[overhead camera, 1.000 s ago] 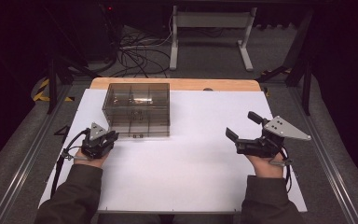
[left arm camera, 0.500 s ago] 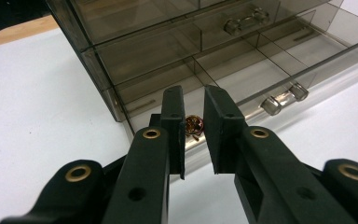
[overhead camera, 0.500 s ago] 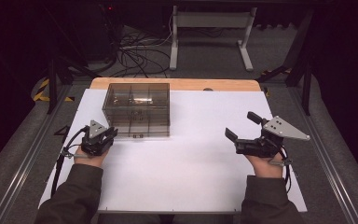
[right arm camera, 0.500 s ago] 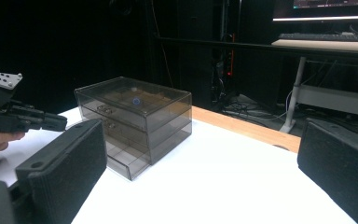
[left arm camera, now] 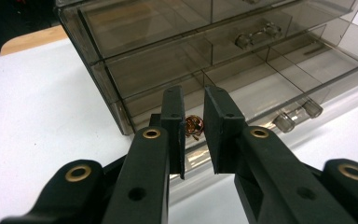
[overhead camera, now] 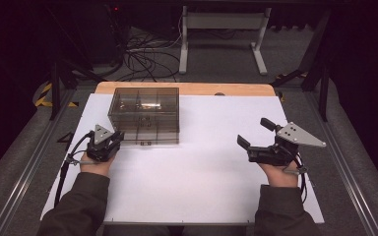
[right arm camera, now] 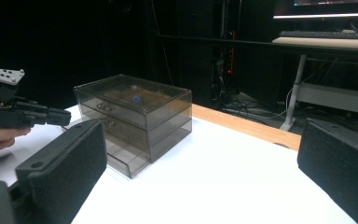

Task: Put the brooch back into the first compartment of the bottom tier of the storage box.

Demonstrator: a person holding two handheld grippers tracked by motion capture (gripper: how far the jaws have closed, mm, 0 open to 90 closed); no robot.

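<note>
**Left gripper lined up on a trinket in the bottom drawer**

The left gripper (left arm camera: 193, 135) sits low at the near left corner of the smoky drawer box (overhead camera: 145, 115). Its jaws are nearly together, with a narrow gap between them, and they pinch nothing. Straight ahead through that gap, just beyond the fingertips (left arm camera: 175, 112), lies a small coppery trinket (left arm camera: 193, 127) in the bottom drawer (left arm camera: 261, 116), which looks pulled partly out toward the person. I cannot say for sure what the trinket is; it is small and half hidden by the jaws.

So the thing lies dead ahead of the left fingers and slightly below their tips, close by. It looks roundish, with no clear long axis. To my eye the next move is a short push forward and down, then a squeeze, and the drawer's front wall could get in the way.

The right gripper (overhead camera: 256, 142) rests well off to the right on the white table (overhead camera: 202, 187), its jaws spread wide and empty, pointing leftward to the box. The left hand is far nearer.
</note>
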